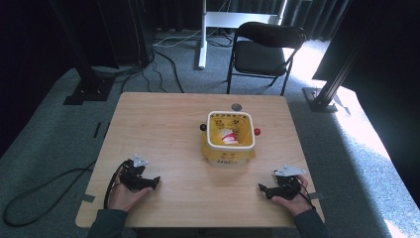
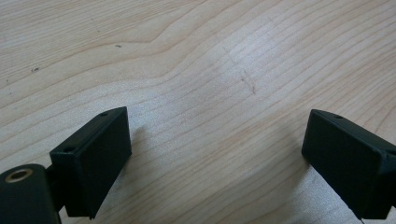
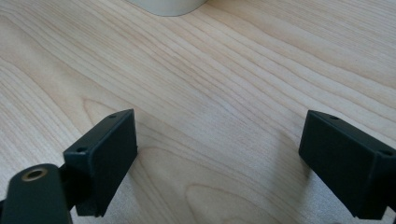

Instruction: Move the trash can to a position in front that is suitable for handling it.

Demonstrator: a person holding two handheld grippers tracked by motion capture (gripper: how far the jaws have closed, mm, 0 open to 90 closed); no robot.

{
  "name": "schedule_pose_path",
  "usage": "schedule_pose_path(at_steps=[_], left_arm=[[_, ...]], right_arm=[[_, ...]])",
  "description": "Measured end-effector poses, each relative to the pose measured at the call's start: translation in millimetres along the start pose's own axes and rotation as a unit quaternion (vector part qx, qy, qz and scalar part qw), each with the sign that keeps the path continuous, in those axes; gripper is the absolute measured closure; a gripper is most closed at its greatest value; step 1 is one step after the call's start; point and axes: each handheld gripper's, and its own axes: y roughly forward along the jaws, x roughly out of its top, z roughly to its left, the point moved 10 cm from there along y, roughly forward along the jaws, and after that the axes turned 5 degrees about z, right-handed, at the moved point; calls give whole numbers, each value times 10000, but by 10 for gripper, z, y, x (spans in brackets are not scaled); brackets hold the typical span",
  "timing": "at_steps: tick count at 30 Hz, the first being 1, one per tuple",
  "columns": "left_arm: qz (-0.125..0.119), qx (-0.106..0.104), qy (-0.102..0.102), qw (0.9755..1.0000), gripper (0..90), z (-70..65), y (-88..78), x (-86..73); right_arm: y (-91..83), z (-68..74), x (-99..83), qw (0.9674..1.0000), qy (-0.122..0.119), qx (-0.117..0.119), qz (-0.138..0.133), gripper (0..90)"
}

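A small white bin [image 1: 229, 140] lined with a yellow bag stands in the middle of the wooden table [image 1: 163, 124], with red-and-white scraps inside. A black knob [image 1: 203, 127] and a red knob [image 1: 257, 131] stick out at its two sides. My left gripper [image 1: 154, 182] rests near the front left edge, held in a hand, and its jaws [image 2: 217, 149] stand wide apart over bare wood. My right gripper [image 1: 262, 189] rests near the front right edge, also open [image 3: 219, 154], nothing between the fingers. The bin's base [image 3: 166, 5] shows at the top of the right gripper view.
A grey round cap [image 1: 236, 106] sits in the table near its far edge. Behind the table stand a black folding chair [image 1: 265, 49], a white stand leg [image 1: 202, 34] and black frame posts [image 1: 86, 74]. Cables lie across the carpet at left.
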Motion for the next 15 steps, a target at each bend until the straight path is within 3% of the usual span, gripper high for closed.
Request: schedule_pose_path(at_steps=[11, 15], left_arm=[[151, -65, 109, 9998, 93, -18, -24, -12], [139, -118, 193, 9996, 179, -46, -54, -17]], right_arm=[[1, 0, 1, 10000, 16, -13, 2, 109], [1, 0, 1, 10000, 17, -14, 2, 109]])
